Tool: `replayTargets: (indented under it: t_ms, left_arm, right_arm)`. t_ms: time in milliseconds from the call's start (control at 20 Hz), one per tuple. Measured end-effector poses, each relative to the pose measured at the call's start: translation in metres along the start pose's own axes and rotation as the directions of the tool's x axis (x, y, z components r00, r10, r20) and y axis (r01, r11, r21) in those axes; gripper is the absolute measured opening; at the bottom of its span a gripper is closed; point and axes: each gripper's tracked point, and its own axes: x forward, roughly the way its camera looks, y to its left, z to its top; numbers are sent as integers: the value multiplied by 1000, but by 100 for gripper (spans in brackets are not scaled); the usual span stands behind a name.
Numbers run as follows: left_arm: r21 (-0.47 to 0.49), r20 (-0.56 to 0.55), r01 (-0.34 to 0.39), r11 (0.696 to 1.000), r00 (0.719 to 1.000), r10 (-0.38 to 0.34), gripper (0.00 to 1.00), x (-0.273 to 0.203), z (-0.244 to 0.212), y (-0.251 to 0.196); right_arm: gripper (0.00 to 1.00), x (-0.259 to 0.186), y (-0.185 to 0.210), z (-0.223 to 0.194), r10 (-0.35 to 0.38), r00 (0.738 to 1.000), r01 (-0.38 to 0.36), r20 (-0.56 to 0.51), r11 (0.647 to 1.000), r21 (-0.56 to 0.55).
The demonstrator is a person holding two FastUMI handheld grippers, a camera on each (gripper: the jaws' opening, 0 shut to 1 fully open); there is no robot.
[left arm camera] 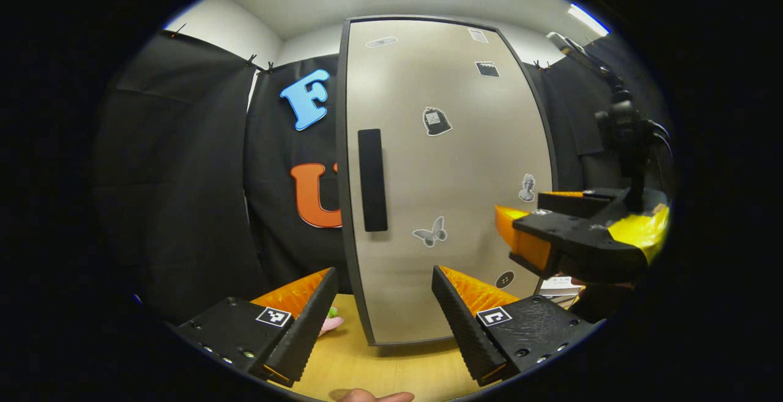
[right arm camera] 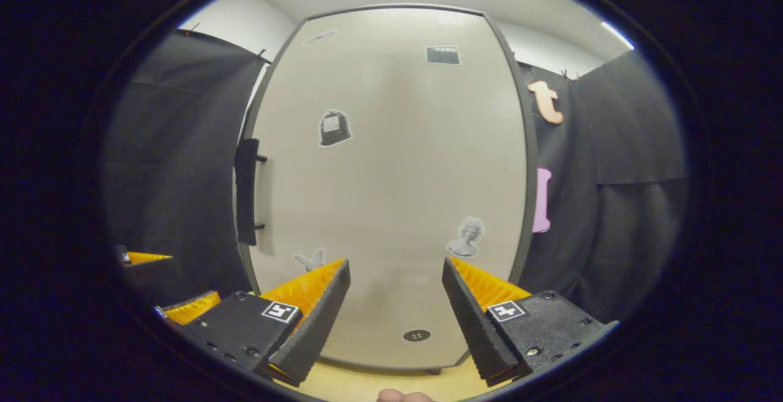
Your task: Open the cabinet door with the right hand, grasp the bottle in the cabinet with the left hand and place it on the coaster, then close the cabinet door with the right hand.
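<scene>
Left gripper (left arm camera: 384, 304): fingers spread apart, nothing between them, low over the table (left arm camera: 391, 365). Fingertip of a hand (left arm camera: 374, 396) at the bottom edge of the left gripper view.

Door (left arm camera: 440, 175): closed, upright on the table, straight ahead of the left gripper and beyond its fingertips, not touched. Handle (left arm camera: 372, 180): dark vertical bar near the door's left edge, above and between the left gripper's fingers, well apart from them. Stickers on the door face, among them a butterfly (left arm camera: 431, 232), a bust (left arm camera: 527, 188) and a sack shape (left arm camera: 435, 122).

Right gripper (right arm camera: 396, 292): fingers likewise parted and empty, aimed at the lower middle of the door, not in contact. In the right gripper view the handle (right arm camera: 246, 191) stands up and to the left of its fingers. In the left gripper view the right gripper (left arm camera: 575, 230) is at the right, in front of the door's right edge.

Small pink and green object (left arm camera: 331, 321) on the table left of the door, partly hidden by the left gripper's left finger; its kind cannot be told.

Booth wall (left arm camera: 183, 175): black cloth behind and beside the cabinet.
</scene>
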Motion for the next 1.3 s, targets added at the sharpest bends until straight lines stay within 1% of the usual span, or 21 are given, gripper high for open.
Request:
replayTargets:
  t_ms: [100, 300, 450, 500, 600, 650, 700, 750, 850, 950, 1000, 1100, 1200, 1300]
  left_arm:
    - [0, -18, -35, 999, 999, 35, 96, -6, -6, 19]
    - [-9, -51, -154, 988, 987, 153, 96, -27, -20, 70]
    - [-21, -89, -237, 971, 968, 234, 96, -44, -32, 102]
    - [-35, -104, -245, 969, 965, 240, 96, -54, -37, 102]
    - [-77, -114, -251, 965, 964, 241, 96, -60, -39, 109]
    - [-92, -110, -250, 964, 965, 240, 97, -60, -38, 113]
    - [-98, -102, -251, 963, 965, 242, 96, -57, -39, 117]
    - [-93, -96, -254, 963, 965, 245, 97, -56, -39, 119]
    - [-88, -100, -243, 966, 967, 234, 96, -58, -42, 117]
    - [-91, -109, -219, 971, 972, 209, 96, -59, -44, 115]
    - [-86, -110, -211, 974, 973, 201, 96, -60, -45, 115]
    - [-85, -106, -193, 978, 977, 184, 96, -60, -47, 113]
    - [-85, -109, -181, 980, 979, 172, 96, -61, -51, 115]
    - [-93, -106, -172, 981, 981, 162, 96, -58, -51, 116]
  right_arm:
    - [98, 13, 32, 12, 67, 997, -67, 21, 998, -6]
    - [97, 27, 100, 36, 199, 977, -197, 76, 980, -24]
    - [98, 36, 140, 39, 260, 962, -257, 81, 965, -47]
    - [97, 38, 151, 38, 279, 957, -276, 80, 960, -46]
    - [99, 45, 156, 33, 265, 962, -262, 64, 963, -58]
    - [99, 50, 159, 30, 269, 962, -266, 48, 963, -48]
    - [99, 53, 164, 25, 287, 958, -286, 21, 958, -25]
    - [99, 56, 166, 20, 297, 955, -297, -11, 955, 4]
    - [81, 61, 163, 27, 288, 958, -288, -1, 957, 28]
    - [41, 61, 164, 28, 293, 956, -293, 3, 956, 2]
    - [34, 61, 163, 27, 294, 956, -294, -4, 955, -24]
    - [32, 62, 163, 25, 300, 954, -301, -23, 953, -43]
    - [29, 60, 164, 25, 318, 947, -319, -39, 947, -31]
    - [28, 57, 163, 25, 328, 943, -329, -51, 944, -34]
